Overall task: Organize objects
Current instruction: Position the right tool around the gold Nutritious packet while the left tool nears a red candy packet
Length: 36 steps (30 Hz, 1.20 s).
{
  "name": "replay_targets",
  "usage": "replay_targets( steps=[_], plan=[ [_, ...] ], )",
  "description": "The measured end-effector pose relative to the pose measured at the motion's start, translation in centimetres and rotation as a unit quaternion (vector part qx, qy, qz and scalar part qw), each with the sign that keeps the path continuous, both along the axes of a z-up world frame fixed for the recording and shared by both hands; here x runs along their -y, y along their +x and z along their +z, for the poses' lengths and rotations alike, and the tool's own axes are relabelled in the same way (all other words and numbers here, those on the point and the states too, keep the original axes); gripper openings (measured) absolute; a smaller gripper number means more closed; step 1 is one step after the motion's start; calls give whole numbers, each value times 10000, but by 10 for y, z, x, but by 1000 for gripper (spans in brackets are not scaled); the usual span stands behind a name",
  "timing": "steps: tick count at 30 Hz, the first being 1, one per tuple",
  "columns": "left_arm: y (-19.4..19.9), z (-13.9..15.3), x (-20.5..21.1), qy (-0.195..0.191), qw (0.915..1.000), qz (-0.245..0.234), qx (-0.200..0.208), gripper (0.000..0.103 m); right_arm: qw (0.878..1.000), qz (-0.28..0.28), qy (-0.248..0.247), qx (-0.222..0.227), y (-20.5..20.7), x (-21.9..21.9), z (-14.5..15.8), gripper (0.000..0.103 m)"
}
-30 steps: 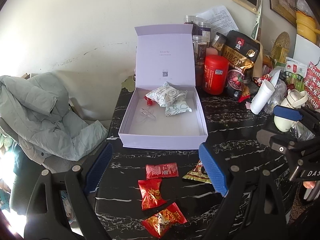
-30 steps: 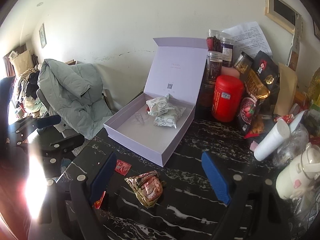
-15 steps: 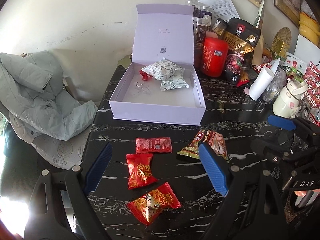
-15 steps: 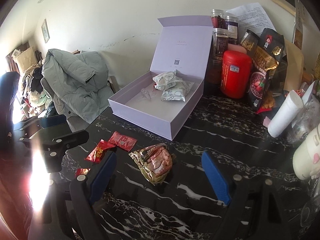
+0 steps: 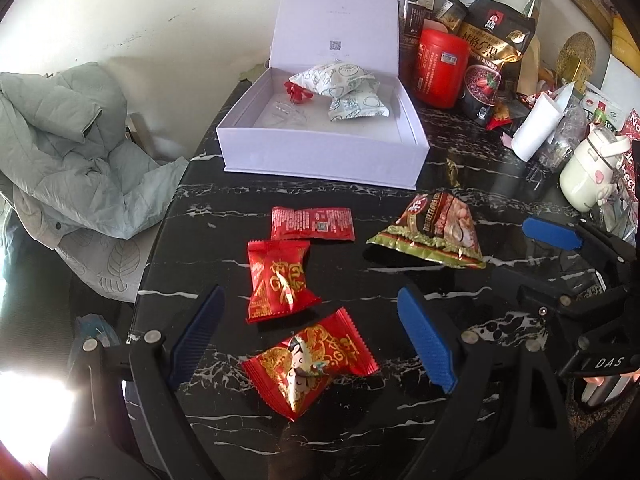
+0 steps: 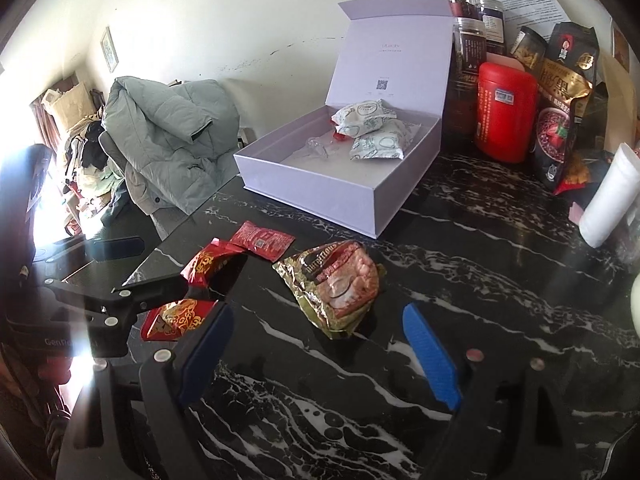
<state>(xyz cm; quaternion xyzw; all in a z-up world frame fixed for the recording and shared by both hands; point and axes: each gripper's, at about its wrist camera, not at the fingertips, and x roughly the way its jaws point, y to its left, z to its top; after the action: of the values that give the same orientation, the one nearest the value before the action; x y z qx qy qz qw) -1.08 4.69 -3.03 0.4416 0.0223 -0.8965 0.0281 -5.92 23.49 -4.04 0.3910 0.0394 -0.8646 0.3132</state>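
Observation:
An open lilac box (image 5: 320, 156) sits at the back of the black marble table, holding two white-green packets (image 5: 332, 80) and a small red sweet. In front of it lie three red snack packets (image 5: 312, 223) (image 5: 278, 276) (image 5: 310, 360) and a gold-brown packet (image 5: 432, 232). My left gripper (image 5: 310, 291) hangs open above the two nearer red packets, touching neither. My right gripper (image 6: 319, 308) is open just above the near end of the gold-brown packet (image 6: 340, 284), with nothing pressed. Each gripper shows at the side of the other's view.
A red canister (image 5: 440, 68), dark snack bags (image 5: 494, 48), jars, a white paper roll (image 5: 534, 128) and a cream jug (image 5: 588, 176) crowd the table's back right. A grey-green jacket (image 5: 68, 148) lies on a chair off the left table edge.
Both grippers have sunk toward the table and tipped downward. The loose packets now lie larger and closer between the fingers. Nothing was taken hold of.

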Motion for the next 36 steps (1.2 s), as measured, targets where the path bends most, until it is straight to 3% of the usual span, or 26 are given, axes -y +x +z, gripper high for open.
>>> replay_targets(
  steps=[9,27,36],
  plan=[
    [-6,-23,19,195,9993,242,183,88,9998,53,39,179,-8,13,-19,91],
    [-48,-52,31,284,9973,157,654,87,9980,224,498,325,-49,40,-38,92],
    [-56,-58,32,29,9977,184,659,75,9968,347,662,299,-63,51,-47,92]
  ],
)
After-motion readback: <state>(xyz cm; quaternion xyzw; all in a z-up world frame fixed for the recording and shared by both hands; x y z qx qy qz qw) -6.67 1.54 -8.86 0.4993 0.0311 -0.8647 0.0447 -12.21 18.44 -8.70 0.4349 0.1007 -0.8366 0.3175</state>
